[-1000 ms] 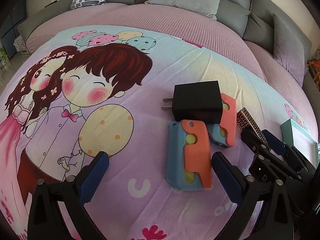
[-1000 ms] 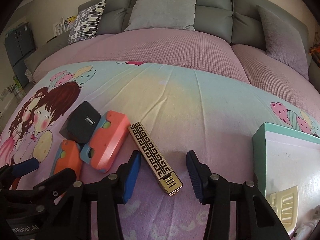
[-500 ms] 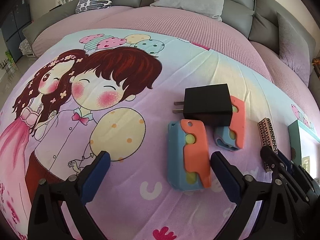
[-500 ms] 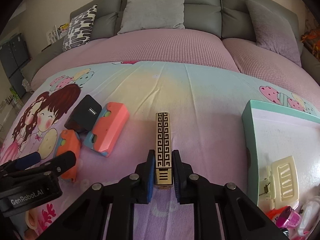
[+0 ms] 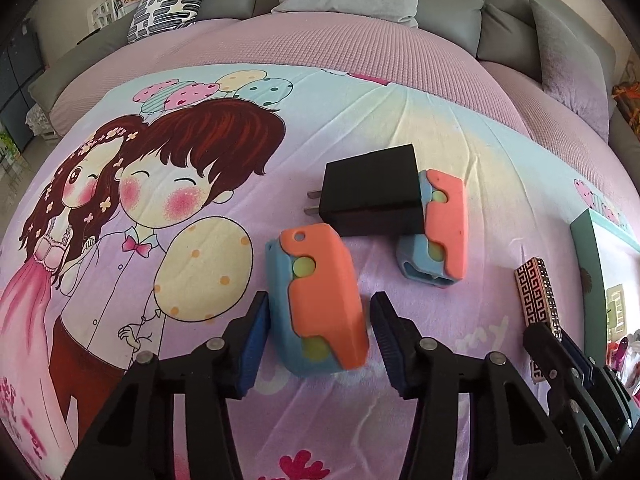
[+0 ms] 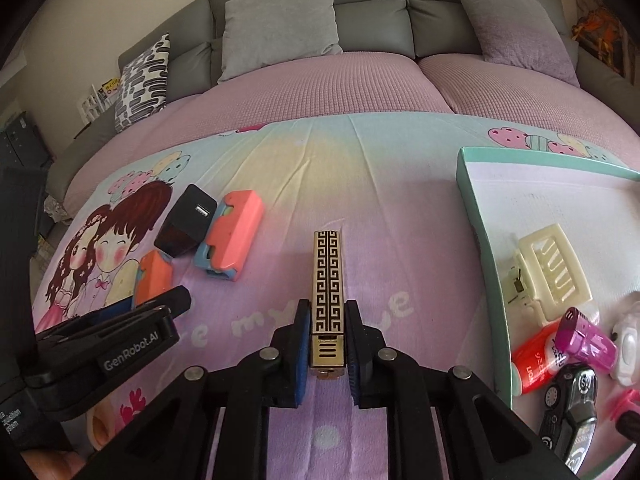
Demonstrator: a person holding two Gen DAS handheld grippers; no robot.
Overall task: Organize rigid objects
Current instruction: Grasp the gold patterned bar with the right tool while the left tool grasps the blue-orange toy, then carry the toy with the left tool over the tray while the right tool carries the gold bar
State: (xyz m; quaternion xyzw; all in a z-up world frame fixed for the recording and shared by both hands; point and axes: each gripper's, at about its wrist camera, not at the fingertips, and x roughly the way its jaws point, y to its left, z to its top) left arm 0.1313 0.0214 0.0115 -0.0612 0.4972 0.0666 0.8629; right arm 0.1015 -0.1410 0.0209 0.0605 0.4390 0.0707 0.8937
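Right now the right gripper (image 6: 327, 338) is clamping the gold bar with the black key pattern (image 6: 328, 280), both blue pads pressing its flanks near the close end. The bar's long axis is running straight away from the camera, its far end pointing toward the grey sofa cushions (image 6: 280, 20) and its vented end sitting between the fingers. It is lying over the lilac part of the cartoon bedspread (image 6: 380, 208), left of the mint-rimmed tray (image 6: 476, 216), which is holding a cream hair clip (image 6: 548, 268), a magenta piece, a red tube and a black toy car.

Over on the left, the left gripper (image 5: 318, 340) is closing its jaws around the nearer orange-and-blue block (image 5: 318, 300). The block is sitting between the blue pads, with a sliver of gap on each side, so no squeeze yet. Its long axis is running near to far, leaning slightly left at the far end, where the small hole sits.

Just beyond, the black charger (image 5: 372, 196) is lying with its two prongs pointing left, resting against the second orange-and-blue block (image 5: 440, 232), whose open blue end is facing the near side. In the left wrist view the gold bar is showing at the right edge, standing out of the right gripper's fingers.
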